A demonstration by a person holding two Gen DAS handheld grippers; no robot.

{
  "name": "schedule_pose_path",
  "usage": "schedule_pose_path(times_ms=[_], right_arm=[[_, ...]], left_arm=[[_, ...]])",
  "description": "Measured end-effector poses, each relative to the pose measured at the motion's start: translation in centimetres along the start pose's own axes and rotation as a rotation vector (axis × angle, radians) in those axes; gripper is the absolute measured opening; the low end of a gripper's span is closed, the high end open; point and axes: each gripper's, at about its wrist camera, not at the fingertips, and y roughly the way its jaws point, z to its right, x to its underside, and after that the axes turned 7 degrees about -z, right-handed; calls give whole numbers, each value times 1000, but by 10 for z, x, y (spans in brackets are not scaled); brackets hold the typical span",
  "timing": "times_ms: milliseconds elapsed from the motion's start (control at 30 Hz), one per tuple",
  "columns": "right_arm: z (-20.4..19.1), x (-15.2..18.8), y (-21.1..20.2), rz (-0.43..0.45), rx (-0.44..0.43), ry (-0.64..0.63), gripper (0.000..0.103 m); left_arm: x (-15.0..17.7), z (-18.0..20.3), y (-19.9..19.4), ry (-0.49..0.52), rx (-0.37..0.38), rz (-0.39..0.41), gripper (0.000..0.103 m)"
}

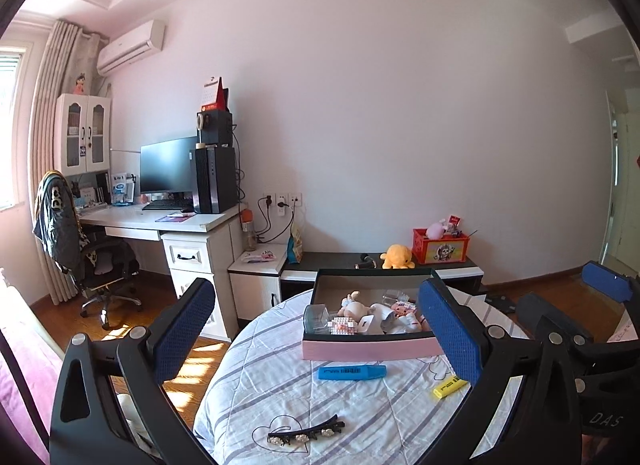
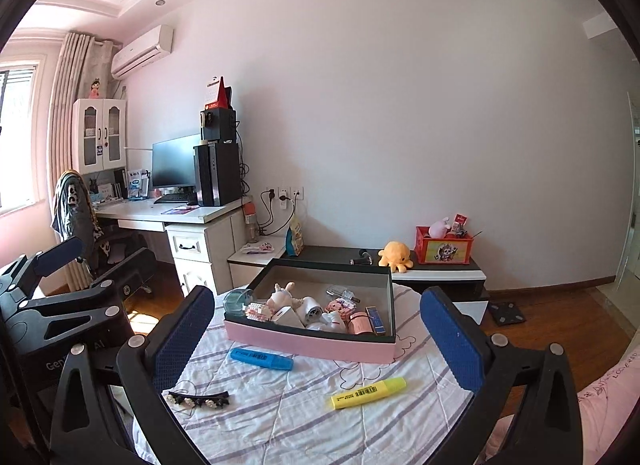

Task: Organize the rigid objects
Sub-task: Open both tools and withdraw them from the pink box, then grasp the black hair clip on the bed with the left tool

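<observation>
The left claw (image 1: 316, 329) is spread wide with nothing between its blue pads, held above the near part of the round surface (image 1: 256, 381) covered in a striped cloth. The right claw (image 2: 316, 341) is equally wide and empty over the same cloth. Each wrist view catches the other claw at its side: the right one at the right border of the left view, the left one at the left border of the right view.

Between the left claw's fingers lie a blue marker (image 1: 352, 372) just in front of the pink box (image 1: 368, 347), and a black hair clip (image 1: 306, 429) with small white flowers near the surface's front edge. A yellow marker (image 1: 449, 386) is mostly hidden behind the right finger in this view. The right wrist view shows that yellow marker (image 2: 369, 392) in full, barcode up, lying apart from the blue marker (image 2: 261, 357), with the hair clip (image 2: 199, 399) close to the left edge of the cloth.

The box (image 2: 312, 343) is open on top and holds small toys and figurines; the right view looks deeper into it, showing a pink cylinder and a dark flat case at its right end. A clear container (image 2: 237, 299) leans at its left corner.

The cloth between the markers and the hair clip is bare. Beyond the surface's left edge the wooden floor (image 1: 160, 305) drops away.
</observation>
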Motion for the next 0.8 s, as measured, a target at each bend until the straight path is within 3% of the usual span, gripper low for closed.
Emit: schedule_pose_path(times_ms=[433,800], right_arm=[[-10,17,-69,58,26,10,103],[-15,20,-71,53,22,1,103]], left_arm=[[8,-2,-71,3,9,63,103],[10,-6,-72,-3,6,47,103]])
